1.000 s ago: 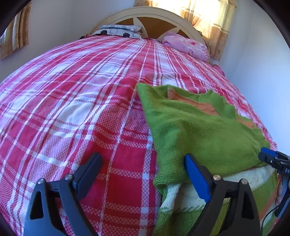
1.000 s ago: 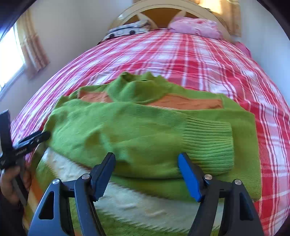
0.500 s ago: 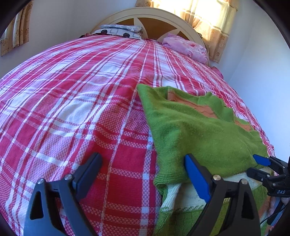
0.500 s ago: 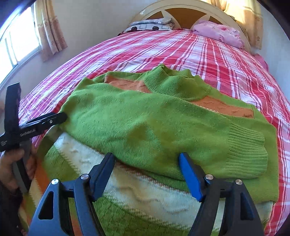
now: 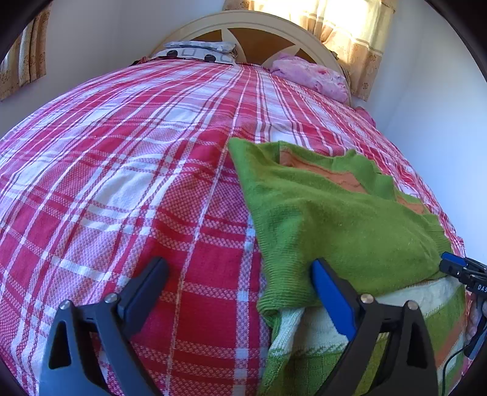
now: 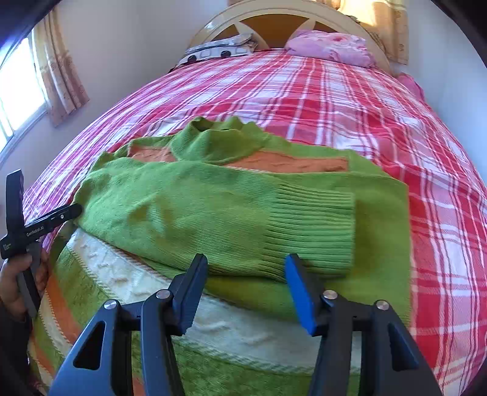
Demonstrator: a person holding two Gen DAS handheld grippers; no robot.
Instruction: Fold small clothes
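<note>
Sweater (image 6: 213, 210) edge between spread left gripper (image 5: 240, 283) fingers

Green sweater (image 6: 231, 219) with orange and cream bands; red-and-white plaid bedspread (image 5: 127, 170); pink pillow (image 6: 328, 45); blue-padded black gripper fingers (image 6: 299, 297).

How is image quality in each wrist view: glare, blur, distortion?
Left wrist view: sharp; the sunlit curtain is washed out; fisheye bulges the bedspread. Right wrist view: slight blur on the sweater; the window is blown out; dark corners in both.
</note>
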